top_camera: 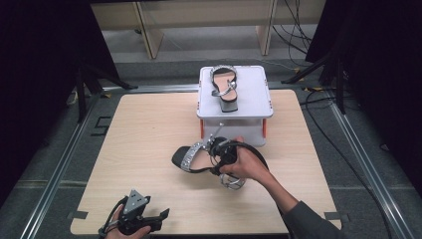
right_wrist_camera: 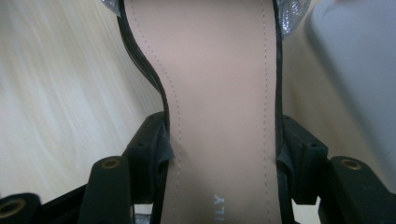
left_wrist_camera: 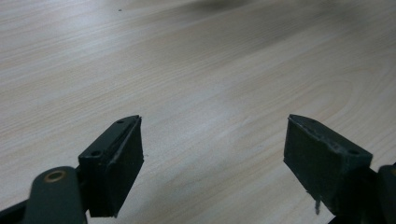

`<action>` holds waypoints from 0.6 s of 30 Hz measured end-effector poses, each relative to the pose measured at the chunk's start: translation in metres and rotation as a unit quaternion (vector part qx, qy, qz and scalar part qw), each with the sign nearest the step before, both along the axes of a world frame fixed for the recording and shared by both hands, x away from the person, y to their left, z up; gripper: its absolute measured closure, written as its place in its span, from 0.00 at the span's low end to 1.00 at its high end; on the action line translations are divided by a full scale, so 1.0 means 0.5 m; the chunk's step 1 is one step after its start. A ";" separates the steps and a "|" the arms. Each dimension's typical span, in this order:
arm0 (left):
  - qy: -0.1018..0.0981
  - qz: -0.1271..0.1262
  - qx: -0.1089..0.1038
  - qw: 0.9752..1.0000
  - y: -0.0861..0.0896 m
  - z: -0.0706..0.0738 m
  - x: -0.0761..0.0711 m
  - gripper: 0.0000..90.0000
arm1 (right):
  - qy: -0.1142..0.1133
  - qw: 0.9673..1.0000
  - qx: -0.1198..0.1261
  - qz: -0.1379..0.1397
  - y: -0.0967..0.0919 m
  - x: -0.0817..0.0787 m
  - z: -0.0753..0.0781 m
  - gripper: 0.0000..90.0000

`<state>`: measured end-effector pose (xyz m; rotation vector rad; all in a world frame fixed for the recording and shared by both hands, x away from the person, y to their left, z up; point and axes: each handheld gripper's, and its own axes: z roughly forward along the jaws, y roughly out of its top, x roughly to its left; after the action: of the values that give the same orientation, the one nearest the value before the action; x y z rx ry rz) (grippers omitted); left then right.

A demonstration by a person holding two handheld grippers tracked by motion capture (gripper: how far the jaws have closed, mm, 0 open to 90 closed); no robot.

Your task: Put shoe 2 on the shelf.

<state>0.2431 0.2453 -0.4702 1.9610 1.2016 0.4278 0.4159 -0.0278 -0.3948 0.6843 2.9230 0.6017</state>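
The only readable letters are showing in the right gripper view: "ILY", printed in pale letters on the beige insole of the sandal (right_wrist_camera: 219, 93), near the bottom edge. The letters are lying sideways, and the word is being cut off there.
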 end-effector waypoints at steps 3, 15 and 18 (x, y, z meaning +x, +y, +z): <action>-0.003 0.002 -0.004 1.000 0.001 0.000 -0.001 0.22 | -0.002 1.000 0.021 0.000 0.013 0.014 0.055 0.47; 0.003 -0.002 0.014 1.000 0.007 0.002 0.000 0.22 | -0.042 0.996 0.070 -0.021 0.029 0.082 0.262 0.47; 0.001 0.001 0.002 1.000 0.004 0.002 -0.002 0.22 | -0.057 0.994 0.081 -0.034 0.017 0.099 0.298 0.47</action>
<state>0.2423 0.2474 -0.4693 1.9656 1.2042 0.4294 0.4653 -0.0191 -0.2459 0.7377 2.7555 0.8486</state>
